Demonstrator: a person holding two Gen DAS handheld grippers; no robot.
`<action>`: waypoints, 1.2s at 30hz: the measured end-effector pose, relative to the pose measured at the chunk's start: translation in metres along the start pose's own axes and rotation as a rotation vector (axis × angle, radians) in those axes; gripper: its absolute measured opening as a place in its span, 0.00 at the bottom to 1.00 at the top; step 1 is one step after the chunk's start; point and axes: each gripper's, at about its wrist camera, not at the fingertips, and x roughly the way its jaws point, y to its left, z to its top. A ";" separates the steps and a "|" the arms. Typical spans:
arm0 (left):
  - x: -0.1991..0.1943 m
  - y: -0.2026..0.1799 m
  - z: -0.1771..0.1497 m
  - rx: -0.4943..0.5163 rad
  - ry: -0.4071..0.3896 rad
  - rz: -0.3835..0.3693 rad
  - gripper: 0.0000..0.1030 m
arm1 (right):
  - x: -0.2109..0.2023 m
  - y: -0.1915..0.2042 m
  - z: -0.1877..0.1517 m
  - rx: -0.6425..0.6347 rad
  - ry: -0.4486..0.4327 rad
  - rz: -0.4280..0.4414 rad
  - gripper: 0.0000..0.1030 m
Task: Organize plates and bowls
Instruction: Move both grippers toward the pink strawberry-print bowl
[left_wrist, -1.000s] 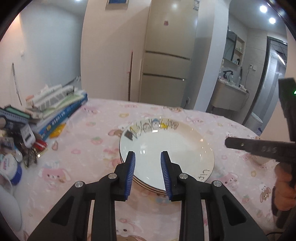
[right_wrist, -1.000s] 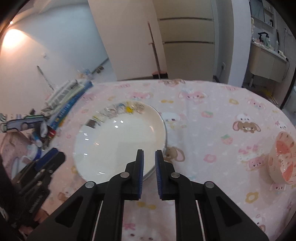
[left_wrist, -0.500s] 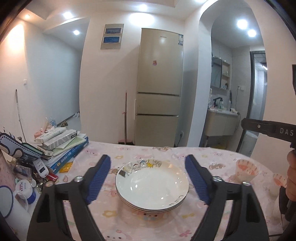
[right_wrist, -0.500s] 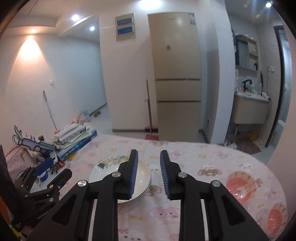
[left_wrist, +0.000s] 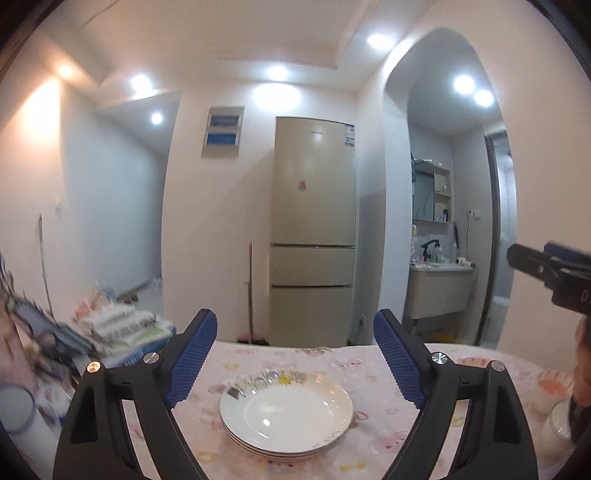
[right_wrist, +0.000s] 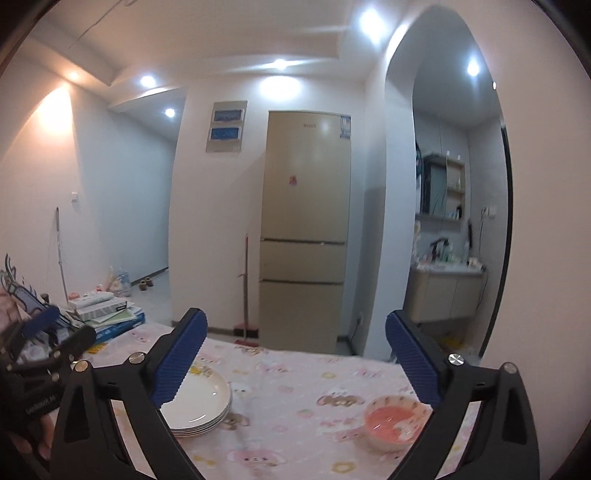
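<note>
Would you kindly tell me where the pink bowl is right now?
In the right wrist view the pink bowl sits on the tablecloth at lower right, apart from the stack of plates at left.

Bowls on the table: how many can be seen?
1. The pink bowl stands right of the plate stack. A white object at the left-wrist view's edge cannot be identified.

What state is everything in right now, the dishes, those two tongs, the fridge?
Plate stack: white plates piled neatly on the table, nothing gripping them.
Pink bowl: upright on the tablecloth, apart from the plates, untouched.
Left tongs: wide open, nothing between the blue pads.
Right tongs: jaws opening, already wide, nothing between them.
Fridge: all doors closed.
Stack of books: lying flat at the table's far left.
</note>
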 end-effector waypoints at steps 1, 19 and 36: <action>-0.001 -0.005 0.002 0.041 0.001 -0.017 0.86 | -0.004 -0.001 0.001 -0.003 -0.005 -0.005 0.94; -0.073 -0.027 0.035 -0.022 -0.159 -0.044 0.86 | -0.095 -0.041 0.033 0.053 -0.140 0.103 1.00; -0.151 -0.099 0.026 -0.079 -0.130 -0.292 0.88 | -0.220 -0.090 0.013 -0.049 -0.129 -0.121 1.00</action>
